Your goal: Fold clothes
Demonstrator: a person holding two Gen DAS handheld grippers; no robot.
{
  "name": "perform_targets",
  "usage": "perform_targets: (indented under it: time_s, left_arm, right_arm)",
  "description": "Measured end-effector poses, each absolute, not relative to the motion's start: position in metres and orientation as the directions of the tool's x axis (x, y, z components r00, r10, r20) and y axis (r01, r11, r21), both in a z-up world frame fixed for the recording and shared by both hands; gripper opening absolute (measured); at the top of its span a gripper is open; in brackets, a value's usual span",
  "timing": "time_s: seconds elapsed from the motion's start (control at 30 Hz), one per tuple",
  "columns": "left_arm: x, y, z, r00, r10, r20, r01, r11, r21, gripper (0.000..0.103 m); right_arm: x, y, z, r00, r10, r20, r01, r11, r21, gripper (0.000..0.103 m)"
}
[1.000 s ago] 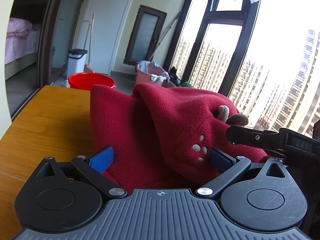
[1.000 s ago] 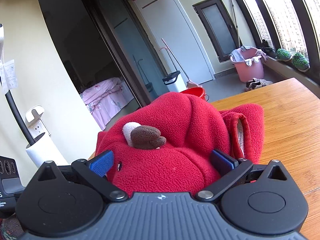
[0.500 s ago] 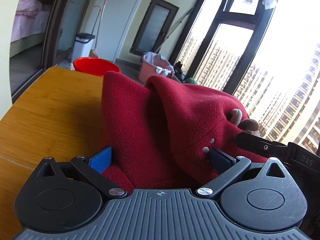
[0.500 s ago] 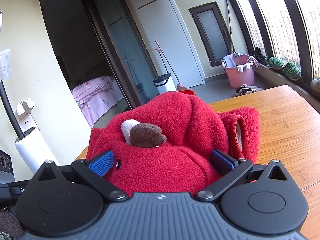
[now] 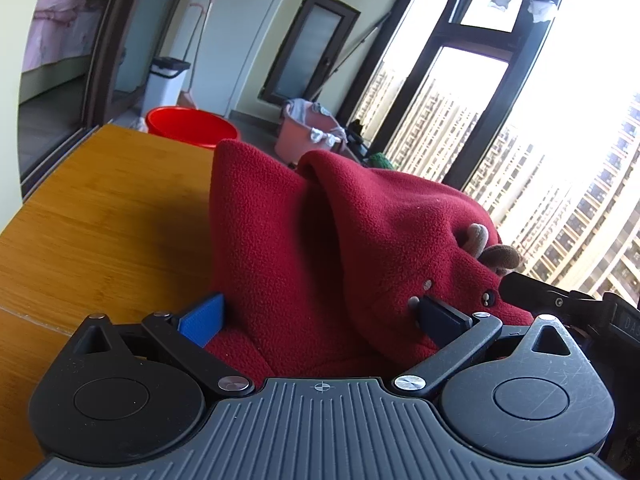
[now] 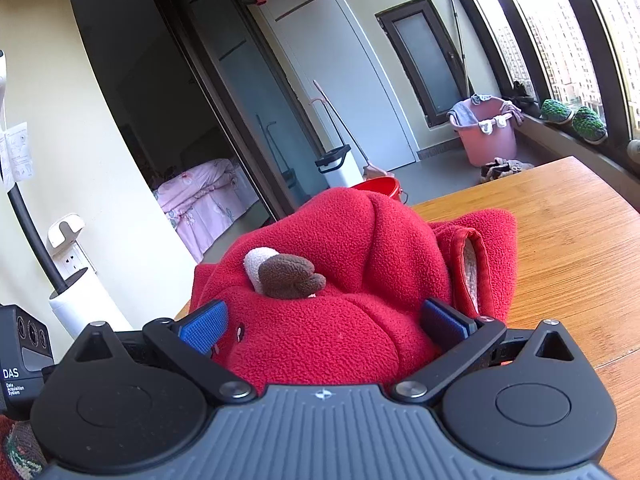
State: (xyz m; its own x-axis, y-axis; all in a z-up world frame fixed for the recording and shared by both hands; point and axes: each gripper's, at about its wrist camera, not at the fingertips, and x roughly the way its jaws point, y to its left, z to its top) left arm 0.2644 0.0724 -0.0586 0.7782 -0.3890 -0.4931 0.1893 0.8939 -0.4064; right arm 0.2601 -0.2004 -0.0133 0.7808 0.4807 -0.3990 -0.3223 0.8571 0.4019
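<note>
Fleece, red [image 5: 304, 248] and bunched up in a heap on the wooden bench [image 5: 100, 224], little brown and cream plush ear [image 6: 286, 276] poking out the top. Left hand-held gripper [image 5: 320, 316] has its blue pads spread wide apart with the fabric piled between them, not pinching anything. Right hand-held gripper [image 6: 324, 322] is the same deal, pads apart around the hood end. Past the bench there's a red basin [image 5: 192, 126], a pink bucket [image 6: 486, 136] and green slippers [image 6: 574, 118] by the window.
</note>
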Motion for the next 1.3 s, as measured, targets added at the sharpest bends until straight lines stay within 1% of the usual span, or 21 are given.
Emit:
perform_targets:
  time_s: [0.07,0.13,0.17,0.2,0.23,0.27,0.3,0.37,0.43,0.47,0.53,0.63,0.7,0.77,0.83,0.93,1.0,1.1,1.2,1.23,1.3]
  left_arm:
    - [0.261,0.079,-0.050,0.766,-0.427,-0.480,0.223,0.878,-0.424,0.103]
    - [0.258,0.084,-0.037,0.773,-0.466,-0.429,0.265,0.853,-0.450,0.103]
    - [0.258,0.084,-0.029,0.787,-0.469,-0.401,0.282,0.851,-0.443,0.103]
    - [0.259,0.082,-0.024,0.794,-0.471,-0.384,0.294,0.851,-0.434,0.103]
    - [0.263,0.076,-0.027,0.790,-0.470,-0.393,0.298,0.855,-0.424,0.102]
    - [0.268,0.071,-0.029,0.786,-0.470,-0.401,0.302,0.859,-0.414,0.098]
    - [0.272,0.065,-0.031,0.782,-0.469,-0.410,0.306,0.862,-0.403,0.087]
    - [0.280,0.054,-0.035,0.774,-0.468,-0.427,0.314,0.869,-0.382,0.081]
    - [0.288,0.043,-0.040,0.765,-0.466,-0.444,0.322,0.875,-0.361,0.081]
    - [0.292,0.037,-0.042,0.761,-0.464,-0.453,0.326,0.878,-0.351,0.081]
    - [0.299,0.032,-0.056,0.754,-0.425,-0.501,0.300,0.901,-0.313,0.084]
    - [0.299,0.037,-0.063,0.751,-0.452,-0.482,0.319,0.887,-0.334,0.088]
    - [0.299,0.034,-0.063,0.756,-0.440,-0.485,0.320,0.894,-0.312,0.089]
    - [0.299,0.032,-0.064,0.759,-0.432,-0.486,0.319,0.899,-0.300,0.090]
    - [0.301,0.033,-0.065,0.756,-0.440,-0.485,0.320,0.894,-0.313,0.091]
    - [0.300,0.034,-0.066,0.751,-0.455,-0.479,0.334,0.887,-0.318,0.098]
    - [0.300,0.035,-0.066,0.751,-0.456,-0.478,0.335,0.887,-0.318,0.098]
    - [0.301,0.036,-0.066,0.753,-0.454,-0.477,0.332,0.887,-0.321,0.097]
    - [0.298,0.035,-0.066,0.755,-0.454,-0.473,0.331,0.887,-0.323,0.097]
    - [0.298,0.036,-0.066,0.755,-0.455,-0.472,0.330,0.886,-0.327,0.097]
    - [0.298,0.037,-0.066,0.754,-0.459,-0.470,0.329,0.883,-0.334,0.097]
  right_arm:
    - [0.248,-0.198,0.001,0.790,0.467,-0.398,-0.360,0.878,0.317,0.103]
    - [0.238,-0.197,0.018,0.822,0.433,-0.370,-0.385,0.901,0.198,0.103]
    - [0.239,-0.196,0.024,0.834,0.420,-0.359,-0.383,0.907,0.173,0.098]
    - [0.240,-0.195,0.030,0.843,0.410,-0.347,-0.380,0.912,0.154,0.092]
    - [0.246,-0.194,0.035,0.842,0.418,-0.341,-0.385,0.908,0.164,0.074]
    - [0.253,-0.191,0.037,0.830,0.437,-0.347,-0.394,0.899,0.190,0.057]
    - [0.261,-0.187,0.037,0.813,0.452,-0.367,-0.398,0.891,0.216,0.053]
    - [0.280,-0.176,0.020,0.774,0.438,-0.458,-0.368,0.899,0.238,0.053]
    - [0.291,-0.172,-0.014,0.739,0.446,-0.504,-0.337,0.893,0.297,0.058]
    - [0.288,-0.174,-0.020,0.757,0.449,-0.474,-0.337,0.890,0.306,0.060]
    - [0.285,-0.177,-0.016,0.761,0.454,-0.464,-0.349,0.889,0.298,0.061]
    - [0.280,-0.190,-0.006,0.751,0.461,-0.473,-0.346,0.885,0.312,0.064]
    - [0.268,-0.198,0.005,0.758,0.464,-0.458,-0.349,0.882,0.316,0.064]
    - [0.251,-0.195,0.016,0.752,0.501,-0.428,-0.417,0.865,0.280,0.063]
    - [0.239,-0.181,0.013,0.727,0.510,-0.460,-0.468,0.858,0.212,0.063]
    - [0.226,-0.155,-0.010,0.742,0.431,-0.513,-0.475,0.879,0.052,0.065]
    - [0.219,-0.140,-0.019,0.766,0.380,-0.518,-0.466,0.884,-0.040,0.067]
    - [0.220,-0.137,-0.016,0.762,0.384,-0.520,-0.464,0.885,-0.026,0.069]
    - [0.222,-0.147,-0.004,0.739,0.431,-0.517,-0.480,0.876,0.045,0.069]
    - [0.225,-0.154,0.005,0.730,0.462,-0.503,-0.480,0.871,0.103,0.069]
    - [0.233,-0.171,0.027,0.736,0.511,-0.445,-0.472,0.858,0.203,0.062]
